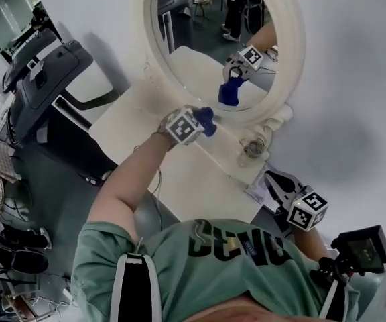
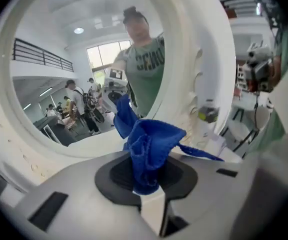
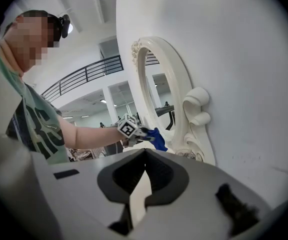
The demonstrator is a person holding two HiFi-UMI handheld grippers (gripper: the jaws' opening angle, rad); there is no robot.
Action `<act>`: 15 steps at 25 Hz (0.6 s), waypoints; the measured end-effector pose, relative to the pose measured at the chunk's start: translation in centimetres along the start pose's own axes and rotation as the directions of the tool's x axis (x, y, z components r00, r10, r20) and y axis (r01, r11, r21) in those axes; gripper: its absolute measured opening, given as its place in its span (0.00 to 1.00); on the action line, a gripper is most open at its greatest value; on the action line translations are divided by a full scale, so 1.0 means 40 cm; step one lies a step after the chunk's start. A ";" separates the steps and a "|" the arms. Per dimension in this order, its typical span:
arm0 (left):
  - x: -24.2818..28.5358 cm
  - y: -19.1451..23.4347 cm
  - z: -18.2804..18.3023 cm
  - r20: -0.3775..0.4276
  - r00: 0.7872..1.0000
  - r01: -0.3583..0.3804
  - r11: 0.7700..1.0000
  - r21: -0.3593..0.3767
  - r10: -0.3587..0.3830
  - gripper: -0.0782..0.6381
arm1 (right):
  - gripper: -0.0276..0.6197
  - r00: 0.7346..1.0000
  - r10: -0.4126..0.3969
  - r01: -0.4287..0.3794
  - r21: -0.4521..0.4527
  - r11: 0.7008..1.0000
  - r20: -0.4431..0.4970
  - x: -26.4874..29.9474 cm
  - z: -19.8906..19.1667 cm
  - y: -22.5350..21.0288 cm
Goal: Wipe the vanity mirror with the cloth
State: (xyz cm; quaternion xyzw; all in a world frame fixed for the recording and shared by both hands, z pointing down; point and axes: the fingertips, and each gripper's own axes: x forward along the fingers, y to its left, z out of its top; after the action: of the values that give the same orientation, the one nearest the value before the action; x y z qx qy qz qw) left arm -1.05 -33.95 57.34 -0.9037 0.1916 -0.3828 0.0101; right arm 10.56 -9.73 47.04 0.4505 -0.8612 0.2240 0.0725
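Observation:
The oval vanity mirror (image 1: pixel 210 42) in its white carved frame (image 1: pixel 293 52) leans against the white wall. My left gripper (image 1: pixel 203 121) is shut on a bunched blue cloth (image 1: pixel 208 121) and holds it just in front of the mirror's lower rim. The glass shows the cloth's reflection. In the left gripper view the cloth (image 2: pixel 149 146) sticks up from the shut jaws (image 2: pixel 145 179), close to the glass (image 2: pixel 74 84). My right gripper (image 1: pixel 273 180) hangs low at the right, away from the mirror, shut and empty (image 3: pixel 144 176). Its view shows the mirror frame (image 3: pixel 176 94) side-on, with the cloth (image 3: pixel 158 139) beside it.
The mirror stands on a white tabletop (image 1: pixel 179 180). A small clear glass jar (image 1: pixel 253 146) and some papers (image 1: pixel 260 192) lie by the frame's right foot. A treadmill (image 1: pixel 45 79) stands on the floor to the left. A small screen device (image 1: pixel 364 247) is at lower right.

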 end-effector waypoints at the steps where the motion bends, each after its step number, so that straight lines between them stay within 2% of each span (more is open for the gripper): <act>1: -0.050 -0.028 -0.007 0.064 0.998 0.021 0.999 -0.035 -0.019 0.22 | 0.06 1.000 -0.014 0.014 -0.004 1.000 0.006 0.002 0.000 0.017; 3: -0.139 -0.103 -0.023 0.187 0.980 0.079 0.993 -0.089 -0.061 0.22 | 0.06 0.999 -0.033 0.033 -0.003 0.999 0.019 0.002 -0.002 0.047; 5: -0.212 -0.196 -0.040 0.295 0.950 0.148 0.978 -0.146 -0.100 0.22 | 0.06 0.999 -0.038 0.038 0.015 0.999 0.034 -0.006 -0.004 0.069; 8: -0.307 -0.333 -0.048 0.429 0.898 0.234 0.931 -0.279 -0.097 0.22 | 0.06 0.998 -0.032 0.031 0.023 0.999 0.051 -0.037 0.000 0.087; 11: -0.379 -0.471 -0.031 0.506 0.862 0.256 0.885 -0.390 -0.026 0.22 | 0.06 0.998 -0.020 0.020 0.002 1.000 0.052 -0.107 0.012 0.077; 15: -0.454 -0.607 0.000 0.534 0.828 0.145 0.854 -0.499 0.172 0.22 | 0.06 0.998 0.021 -0.022 0.011 1.000 0.063 -0.193 0.023 0.040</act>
State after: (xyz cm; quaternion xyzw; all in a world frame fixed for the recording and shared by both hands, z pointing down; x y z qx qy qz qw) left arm -4.33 -5.03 48.84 -0.9425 0.2826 -0.0341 -0.1754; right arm 13.83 -3.61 43.20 0.4483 -0.8666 0.2155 0.0404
